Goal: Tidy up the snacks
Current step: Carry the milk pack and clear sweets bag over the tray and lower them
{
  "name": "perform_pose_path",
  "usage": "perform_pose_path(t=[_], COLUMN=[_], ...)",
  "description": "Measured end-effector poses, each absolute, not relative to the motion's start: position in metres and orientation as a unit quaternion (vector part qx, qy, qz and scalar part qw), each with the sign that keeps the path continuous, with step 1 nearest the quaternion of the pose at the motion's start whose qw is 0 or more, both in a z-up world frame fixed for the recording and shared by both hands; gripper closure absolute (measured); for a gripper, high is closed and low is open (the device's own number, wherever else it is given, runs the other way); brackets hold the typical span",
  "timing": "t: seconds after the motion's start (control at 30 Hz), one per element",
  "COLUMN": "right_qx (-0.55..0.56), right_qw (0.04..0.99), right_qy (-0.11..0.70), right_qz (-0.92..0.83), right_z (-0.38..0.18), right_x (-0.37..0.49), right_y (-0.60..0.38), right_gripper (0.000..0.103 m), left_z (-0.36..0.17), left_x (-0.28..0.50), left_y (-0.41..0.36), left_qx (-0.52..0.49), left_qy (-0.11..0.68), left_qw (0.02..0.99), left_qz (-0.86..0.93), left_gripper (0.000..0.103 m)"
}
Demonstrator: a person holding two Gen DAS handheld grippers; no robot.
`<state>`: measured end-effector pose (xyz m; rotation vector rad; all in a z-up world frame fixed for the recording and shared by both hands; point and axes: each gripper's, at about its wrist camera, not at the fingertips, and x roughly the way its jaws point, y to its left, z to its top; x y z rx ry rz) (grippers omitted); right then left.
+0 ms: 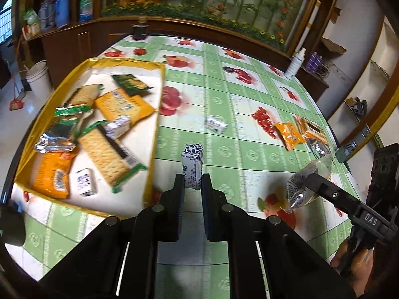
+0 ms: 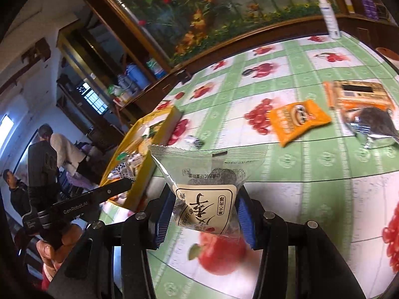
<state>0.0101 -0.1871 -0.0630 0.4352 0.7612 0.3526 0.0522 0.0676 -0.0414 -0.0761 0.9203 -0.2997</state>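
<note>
Both tools loaded, mid-carry above the tabletop.

Left tool: clenched on a small cow-print candy block, held upright at the tips, just beside the yellow box at about 9 o'clock from it.

Right tool: grasping a clear-wrapped snack packet with a cream label, pads pressing on both sides. Same packet visible in the left view at 3 o'clock, near the tabletop's near edge.

Done so far, judging by the layout: yellow box already holds a fair pile: cracker packs, orange packets, a dark green packet, foil wrappers, a few small white candy blocks.

Left on the tabletop:
- small white candy block, at 12 o'clock from the left tool, well apart from the box
- orange snack packet, at 1 o'clock from the right tool
- orange-and-brown pack with a dark foil bag overlapping it, at 2 o'clock

Estimate: past halfway. Two items in hand plus roughly four loose ones to go. Next call: drop both held items into the box, then return for the far group.
</note>
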Motion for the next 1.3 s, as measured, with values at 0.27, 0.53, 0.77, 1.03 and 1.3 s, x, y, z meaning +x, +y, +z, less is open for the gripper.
perform_pose_path(t=[0.27, 0.53, 0.77, 1.03, 1.3], right_qx=[0.205, 0.198, 0.199, 0.199, 0.190], right_qw=[0.882, 0.878, 0.876, 0.874, 0.872], right_qy=[0.373, 0.377, 0.375, 0.374, 0.374], right_qz=[0.202, 0.221, 0.230, 0.240, 0.254], right_z=[-0.059, -0.058, -0.056, -0.053, -0.049], right_x=[0.021, 0.024, 0.025, 0.028, 0.032], right_y=[-0.154, -0.135, -0.129, -0.122, -0.108], right_gripper=[0.054, 0.054, 0.054, 0.054, 0.054], left_z=[-0.045, -0.042, -0.039, -0.039, -0.038], left_x=[0.048, 0.043, 0.042, 0.042, 0.043], left_y=[0.101, 0.113, 0.117, 0.124, 0.138], left_qx=[-0.055, -0.056, -0.058, -0.060, -0.065], left_qy=[0.443, 0.437, 0.435, 0.434, 0.434], left_qw=[0.888, 0.891, 0.893, 0.894, 0.895], left_qz=[-0.114, -0.109, -0.105, -0.096, -0.082], left_gripper=[0.092, 0.092, 0.092, 0.092, 0.092])
